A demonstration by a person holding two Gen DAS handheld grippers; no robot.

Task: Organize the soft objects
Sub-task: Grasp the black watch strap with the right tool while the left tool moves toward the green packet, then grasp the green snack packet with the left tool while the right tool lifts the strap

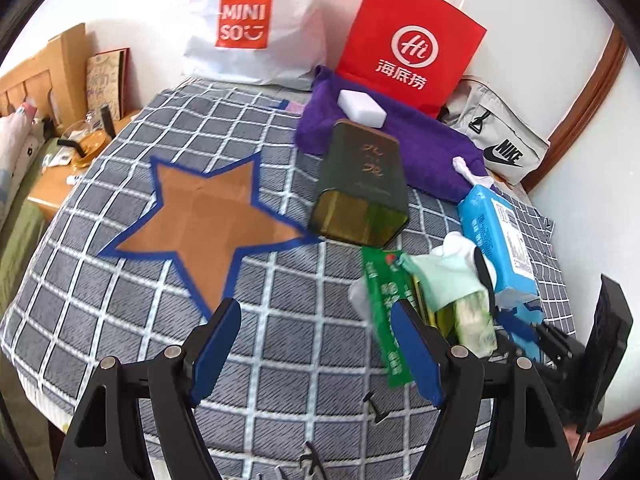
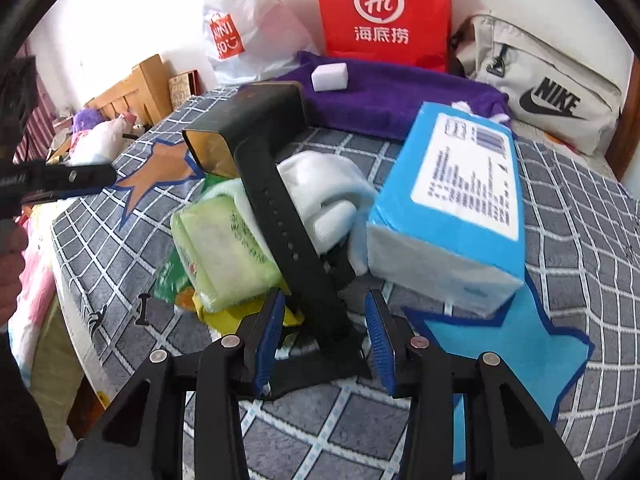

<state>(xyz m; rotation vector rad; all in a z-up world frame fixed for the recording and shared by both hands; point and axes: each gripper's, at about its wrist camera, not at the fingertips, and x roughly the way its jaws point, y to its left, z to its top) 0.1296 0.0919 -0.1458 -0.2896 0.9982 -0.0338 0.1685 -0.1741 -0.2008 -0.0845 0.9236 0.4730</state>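
Observation:
My right gripper [image 2: 325, 310] hangs low over a heap on the checked blanket [image 2: 580, 216]. A black perforated strap [image 2: 276, 208] runs up between its jaws, and a narrow gap shows on each side of it. Under the strap lie a white and mint sock [image 2: 332, 196] and a pale green wipes pack [image 2: 224, 244]. A blue tissue pack [image 2: 460, 200] rests on a light blue star [image 2: 512, 348]. My left gripper [image 1: 316, 320] stands open over bare blanket, left of the sock [image 1: 444, 272] and a green packet [image 1: 384, 304]. A purple towel [image 1: 420, 136] lies behind.
A dark green tin [image 1: 360, 184] lies on its side beside a brown star [image 1: 208, 220]. A white block [image 1: 362, 106] sits on the towel. A red paper bag [image 1: 412, 40], a white shopping bag [image 1: 256, 28] and a grey sports bag [image 1: 500, 140] line the wall. The bed edge drops off at left.

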